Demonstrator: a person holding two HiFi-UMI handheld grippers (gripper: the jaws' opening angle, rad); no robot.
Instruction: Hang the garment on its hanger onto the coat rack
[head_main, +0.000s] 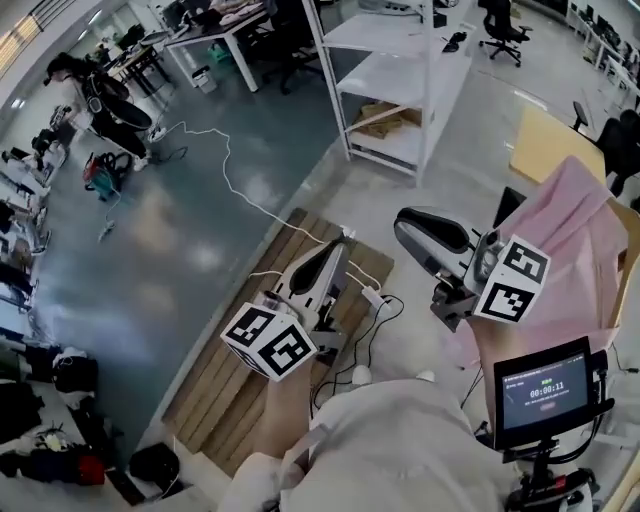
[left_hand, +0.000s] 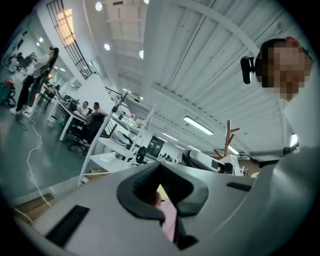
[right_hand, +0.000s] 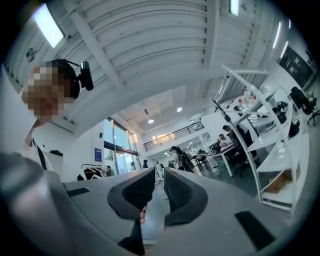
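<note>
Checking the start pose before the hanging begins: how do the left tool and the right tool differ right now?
The left tool has its jaws meeting at the tips, while the right tool shows a narrow slit between its jaws. In the head view the left tool sits over the wooden pallet; the right tool is close by the pink garment. Both hold nothing and both carry a marker cube.

place: open-plan office/lab | evidence: desks (head_main: 215, 35), office chairs (head_main: 500, 25), white shelving rack (head_main: 400, 70), cable (head_main: 225, 170) on floor (head_main: 150, 230), strip-lit ceiling (left_hand: 200, 60)
</note>
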